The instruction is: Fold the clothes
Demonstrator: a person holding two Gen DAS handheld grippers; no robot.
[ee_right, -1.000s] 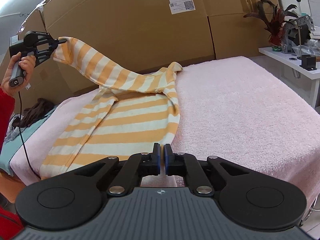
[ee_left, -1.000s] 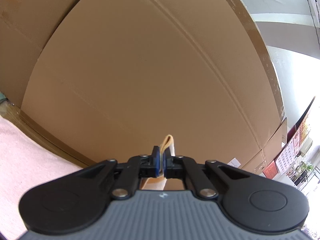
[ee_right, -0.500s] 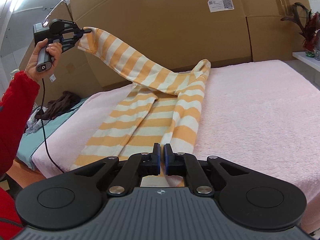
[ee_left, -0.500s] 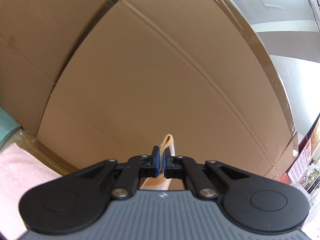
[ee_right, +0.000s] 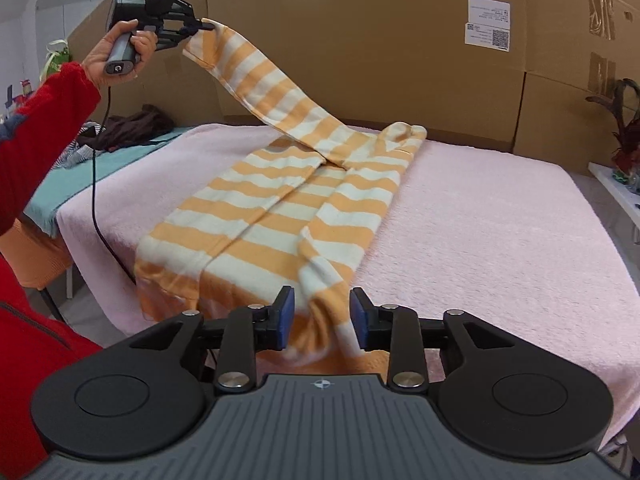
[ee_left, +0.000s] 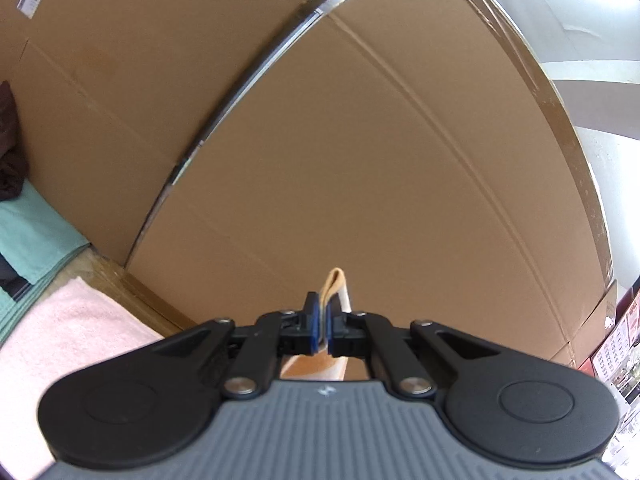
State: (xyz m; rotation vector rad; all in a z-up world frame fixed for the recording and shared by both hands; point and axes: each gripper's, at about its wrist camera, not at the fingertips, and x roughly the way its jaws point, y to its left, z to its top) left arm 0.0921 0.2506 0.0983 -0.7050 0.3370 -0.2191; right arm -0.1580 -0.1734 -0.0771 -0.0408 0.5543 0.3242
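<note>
Between the blue pads of the right gripper lies the near hem of an orange-and-white striped garment; the jaws are opening and the pads stand apart from the cloth on both sides. Further out, the garment lies on a pink towel-covered table, with its long axis running from the near edge toward the far cardboard boxes. One sleeve rises up and to the left, where the left gripper pinches its cuff, held by a hand in a red sleeve. In the left wrist view the left gripper is closed tightly on a fold of this cuff. A white shipping label on the box carries small print and a QR code, but I cannot read the text.
</note>
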